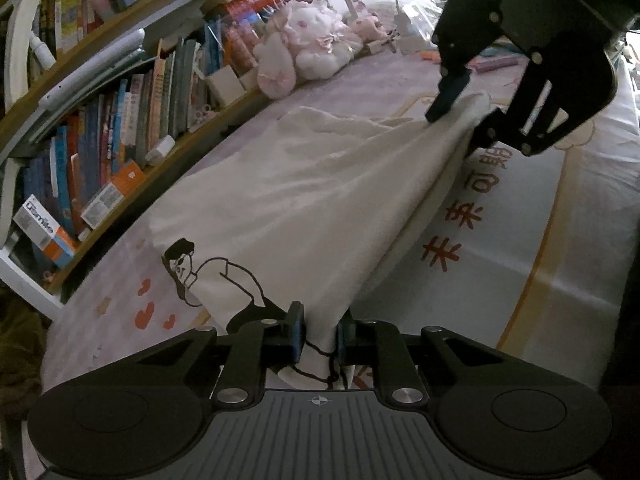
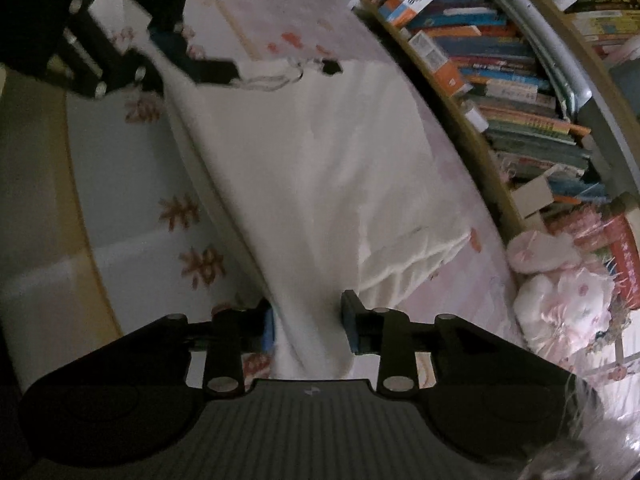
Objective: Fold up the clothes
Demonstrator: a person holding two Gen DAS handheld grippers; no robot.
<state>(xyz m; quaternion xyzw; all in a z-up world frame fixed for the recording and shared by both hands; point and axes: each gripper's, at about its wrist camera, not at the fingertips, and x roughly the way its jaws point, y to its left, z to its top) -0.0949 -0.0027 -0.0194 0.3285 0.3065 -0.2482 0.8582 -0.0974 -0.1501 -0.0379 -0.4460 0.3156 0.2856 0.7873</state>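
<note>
White cotton, printed with a black line-drawn figure, is what both grippers are working: a T-shirt (image 1: 288,200) lying on a bed sheet (image 1: 540,240) beside a bookshelf (image 1: 120,120), with a pink plush toy (image 1: 312,44) at the far end.

The left gripper (image 1: 320,336) has its jaws drawn nearly together on a bunch of the shirt's printed end; the cloth is squeezed between the pads and rises taut from them. At the opposite end the right gripper (image 2: 308,320) stands partly open. In its own view the cloth runs through the gap, but the pads do not appear to press on it, though the left view shows the fabric draped against its fingertips (image 1: 444,100).

The step in hand looks like carrying one long edge of the shirt over to make a fold. To do it well, both ends should be held firmly before any lift, so the right jaws would need to settle on the hem. Both hands should then travel together, keeping the edge straight and lightly stretched, and lay it down level with the far side so no crease gets trapped.
</note>
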